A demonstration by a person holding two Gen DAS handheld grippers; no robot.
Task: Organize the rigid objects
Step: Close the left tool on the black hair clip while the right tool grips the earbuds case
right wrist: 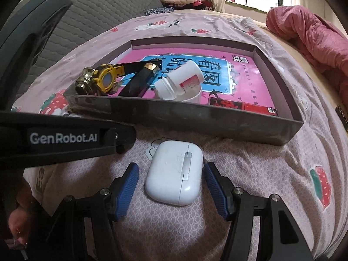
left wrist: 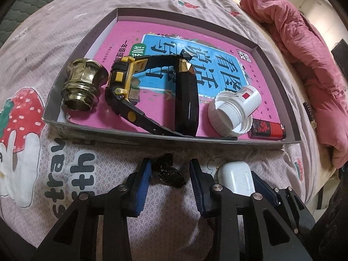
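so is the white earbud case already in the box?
No, the white earbud case lies on the bedsheet outside the box, between the right claw's open fingers.

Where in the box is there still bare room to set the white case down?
Free: the far half of the box, over the pink book, beyond the white bottle. Crowded: the near edge, from brass cap and watch to lighter.
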